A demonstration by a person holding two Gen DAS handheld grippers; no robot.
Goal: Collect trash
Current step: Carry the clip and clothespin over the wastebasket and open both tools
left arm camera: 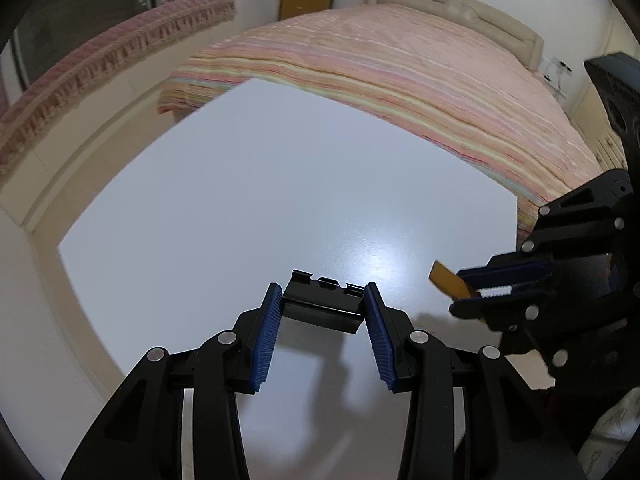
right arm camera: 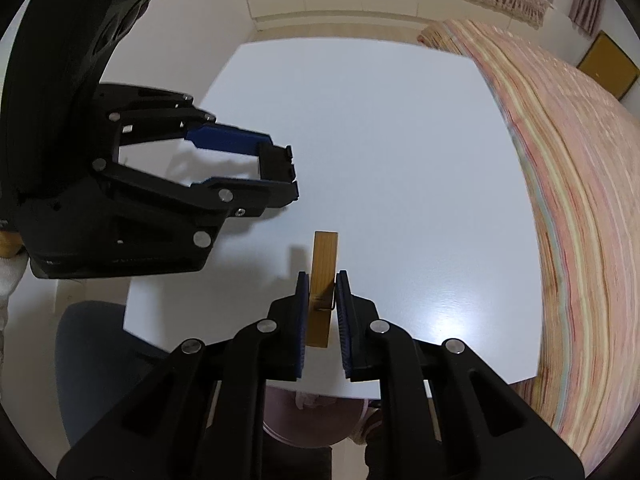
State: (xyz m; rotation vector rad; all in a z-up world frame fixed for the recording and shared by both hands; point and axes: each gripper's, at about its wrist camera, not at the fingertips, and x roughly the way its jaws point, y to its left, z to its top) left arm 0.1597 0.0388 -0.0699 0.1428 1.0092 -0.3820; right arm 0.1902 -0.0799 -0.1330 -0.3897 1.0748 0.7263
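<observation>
Above the white bench (left arm camera: 248, 184) we count two items: left gripper (left arm camera: 324, 304) clamps one black clip (left arm camera: 322, 300), its underside hidden; right gripper (right arm camera: 322, 292) pinches one wooden peg (right arm camera: 322, 276).

The right tool (right arm camera: 322, 280) grips a wooden clothespin (right arm camera: 322, 280) between its blue pads (right arm camera: 343, 292), held over the white worktop (right arm camera: 380, 140). At left, the left tool (right arm camera: 280, 172) clamps a black clip (right arm camera: 278, 168). A striped bed (right arm camera: 568, 200) lies along the right.
</observation>
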